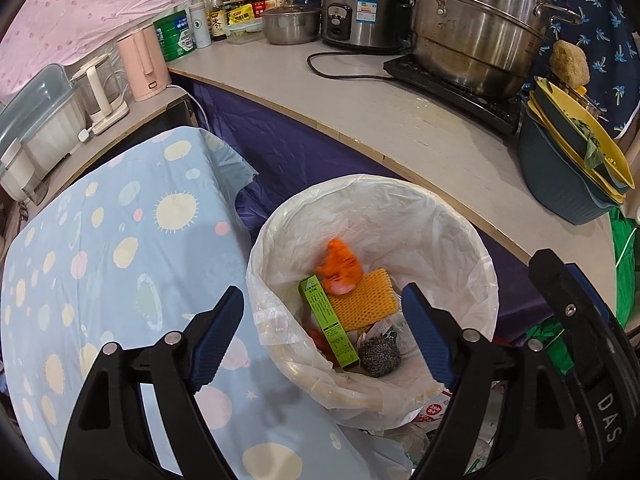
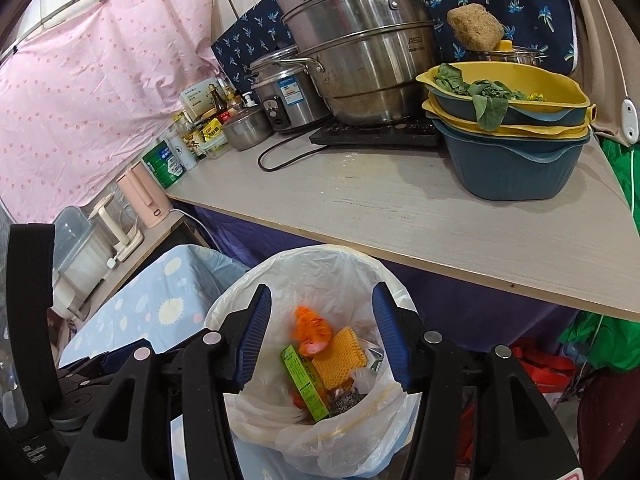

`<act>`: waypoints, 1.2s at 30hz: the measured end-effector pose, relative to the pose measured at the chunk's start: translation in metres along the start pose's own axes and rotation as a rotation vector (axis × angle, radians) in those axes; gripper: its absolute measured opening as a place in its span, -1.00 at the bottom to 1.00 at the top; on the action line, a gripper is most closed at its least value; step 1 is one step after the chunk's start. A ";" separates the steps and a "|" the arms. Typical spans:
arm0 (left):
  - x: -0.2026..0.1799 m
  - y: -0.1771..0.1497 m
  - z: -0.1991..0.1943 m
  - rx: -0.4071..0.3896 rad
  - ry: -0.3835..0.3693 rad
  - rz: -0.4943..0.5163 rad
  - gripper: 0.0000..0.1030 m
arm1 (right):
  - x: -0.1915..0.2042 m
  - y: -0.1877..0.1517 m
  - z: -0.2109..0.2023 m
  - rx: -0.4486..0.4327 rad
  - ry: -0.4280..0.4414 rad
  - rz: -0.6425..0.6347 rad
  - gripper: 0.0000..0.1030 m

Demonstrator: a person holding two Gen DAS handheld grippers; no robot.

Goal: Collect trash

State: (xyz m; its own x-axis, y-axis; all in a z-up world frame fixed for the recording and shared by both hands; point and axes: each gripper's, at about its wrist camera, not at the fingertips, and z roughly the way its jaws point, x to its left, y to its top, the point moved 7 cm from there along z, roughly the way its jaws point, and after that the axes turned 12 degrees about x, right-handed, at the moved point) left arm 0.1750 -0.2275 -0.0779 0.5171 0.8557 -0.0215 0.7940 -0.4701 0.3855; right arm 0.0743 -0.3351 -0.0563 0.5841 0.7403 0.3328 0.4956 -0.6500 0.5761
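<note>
A trash bin lined with a white plastic bag stands below the counter edge. Inside lie an orange crumpled wrapper, blurred as if falling, a yellow-orange foam net, a green box and a steel wool ball. My left gripper is open and empty above the bin. My right gripper is open and empty above the bin; part of it shows at the right edge of the left wrist view.
A grey counter holds a large steel steamer pot, a rice cooker, stacked blue and yellow basins with greens and bottles. A blue patterned cloth covers a surface left of the bin.
</note>
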 end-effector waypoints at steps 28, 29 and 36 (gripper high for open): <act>0.017 -0.019 -0.026 -0.023 0.000 -0.030 0.67 | 0.004 -0.014 -0.029 -0.022 -0.007 -0.020 0.21; 0.019 -0.021 -0.026 -0.023 0.002 -0.034 0.68 | 0.005 -0.016 -0.030 -0.018 -0.008 -0.024 0.22; 0.035 -0.038 -0.032 -0.022 0.027 -0.060 0.78 | 0.010 -0.031 -0.036 0.000 -0.021 -0.056 0.35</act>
State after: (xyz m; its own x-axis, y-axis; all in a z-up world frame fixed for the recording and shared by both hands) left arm 0.1526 -0.1729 -0.0641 0.4599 0.8877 -0.0207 0.8159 -0.4133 0.4043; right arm 0.0413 -0.3013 -0.0439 0.5684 0.7720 0.2844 0.5283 -0.6075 0.5932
